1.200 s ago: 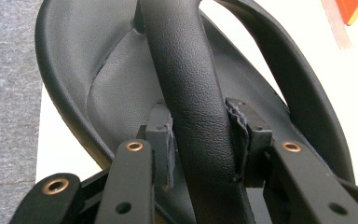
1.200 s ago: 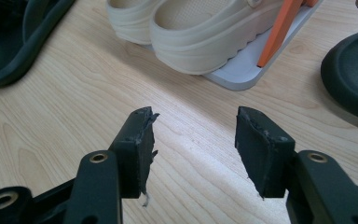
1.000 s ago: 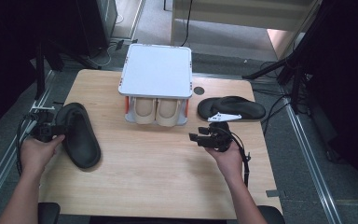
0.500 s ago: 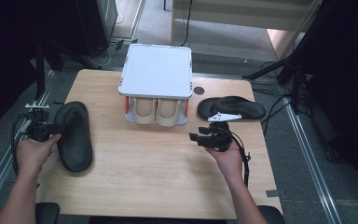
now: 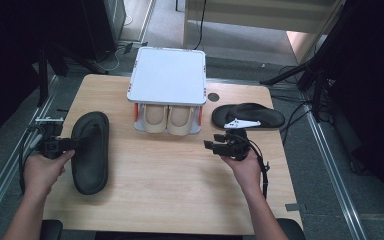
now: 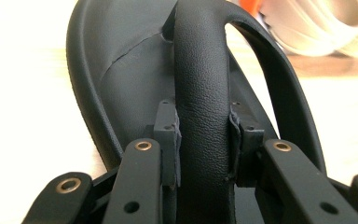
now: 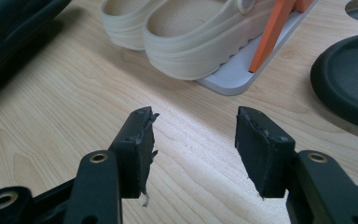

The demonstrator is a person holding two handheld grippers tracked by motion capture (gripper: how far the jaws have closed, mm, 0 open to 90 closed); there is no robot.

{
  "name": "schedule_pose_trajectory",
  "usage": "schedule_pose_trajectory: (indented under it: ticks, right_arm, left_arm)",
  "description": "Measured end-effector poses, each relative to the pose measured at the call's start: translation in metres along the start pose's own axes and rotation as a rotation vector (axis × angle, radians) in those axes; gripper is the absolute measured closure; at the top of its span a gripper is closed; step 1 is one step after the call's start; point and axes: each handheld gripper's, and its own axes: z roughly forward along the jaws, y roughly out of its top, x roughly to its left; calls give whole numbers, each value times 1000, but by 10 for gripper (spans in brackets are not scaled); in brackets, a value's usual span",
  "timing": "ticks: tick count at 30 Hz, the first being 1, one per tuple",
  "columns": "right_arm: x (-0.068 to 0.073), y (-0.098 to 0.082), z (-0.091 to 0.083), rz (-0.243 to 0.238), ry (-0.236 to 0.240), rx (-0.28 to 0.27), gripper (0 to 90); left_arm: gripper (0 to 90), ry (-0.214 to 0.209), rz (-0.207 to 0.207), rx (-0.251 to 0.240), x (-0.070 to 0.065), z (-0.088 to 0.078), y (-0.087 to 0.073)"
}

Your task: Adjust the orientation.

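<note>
The black flip-flop [image 5: 90, 151] lies on the left part of the wooden table [image 5: 170, 190], sole down, and the left gripper [image 5: 55, 145] has it by the strap [image 6: 204, 93]: in the left gripper view the jaws have just been closing and now pinch the wide strap between their pads [image 6: 167, 135]. The strap looks like soft, grained rubber or faux leather; it should give under the grip and flex, so the sandal will likely dangle and swing from this hold rather than stay level. The flip-flop seems light and its foam-like sole bendable, not fragile. Holding close to where the strap meets the sole, near the toe post, would probably give the steadiest carry.

The right gripper [image 5: 225, 145] hovers over the table with its jaws wide apart and nothing between them. Its mate, the second black flip-flop [image 5: 248, 116], rests at the right rear of the table, just behind that gripper. Between the two stands a small shoe rack [image 5: 169, 75] with a pair of beige clogs [image 7: 191, 32] on its lower shelf.
</note>
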Motion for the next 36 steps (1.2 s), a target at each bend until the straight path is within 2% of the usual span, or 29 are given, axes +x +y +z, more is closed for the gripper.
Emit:
schedule_pose_trajectory:
  ticks: [3, 7, 10, 20, 26, 32, 36]
  right_arm:
    - [0, 1, 0, -4, 4, -4, 480]
    - [-2, 3, 1, 0, 6, -6, 479]
    - [-3, 4, 1, 5, 8, -9, 479]
    - [-6, 5, 1, 13, 7, -32, 479]
    - [-7, 5, 1, 18, 5, -33, 479]
    - [-8, 5, 0, 22, 4, -36, 479]
    - [-8, 5, 0, 19, 4, -37, 479]
  left_arm:
    - [700, -15, 17, 1, -12, 0, -2]
    - [701, -46, 20, 2, -27, 0, -7]
    - [700, -52, 44, 10, -39, 1, -13]
    - [699, -129, 113, 45, -84, 11, -30]
    - [699, -179, 132, 66, -106, 23, -37]
    - [698, -188, 174, 76, -124, 35, -42]
    - [698, -202, 181, 99, -132, 47, -44]
